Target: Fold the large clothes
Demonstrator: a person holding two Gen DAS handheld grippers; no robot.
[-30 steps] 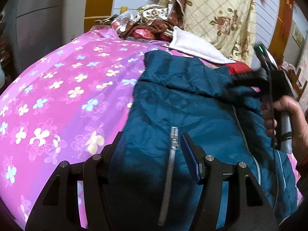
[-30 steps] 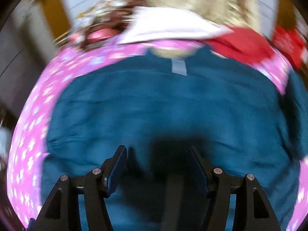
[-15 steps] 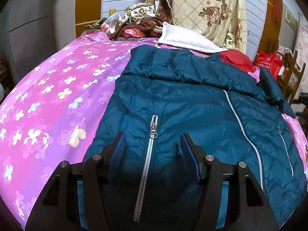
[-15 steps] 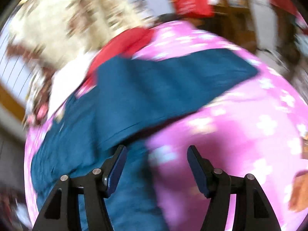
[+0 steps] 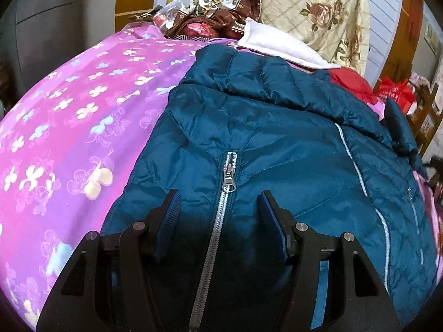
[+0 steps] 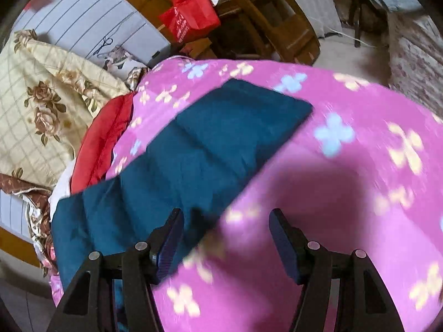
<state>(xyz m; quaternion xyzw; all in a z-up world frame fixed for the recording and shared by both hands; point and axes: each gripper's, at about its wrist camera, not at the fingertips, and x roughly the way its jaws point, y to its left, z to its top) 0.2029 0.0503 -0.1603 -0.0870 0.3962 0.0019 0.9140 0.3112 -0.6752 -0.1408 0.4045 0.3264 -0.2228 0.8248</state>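
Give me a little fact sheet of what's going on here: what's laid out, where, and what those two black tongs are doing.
garment: teal puffer jacket, lying spread out
zipper: silver, closed up to its pull
sleeve: stretched out flat on the cover
surface: pink flowered bedspread
left tongs: open, straddling the zipper, gripping nothing
right tongs: open, over the sleeve's edge, gripping nothing
behind: white cloth, rose-print quilt, red bag
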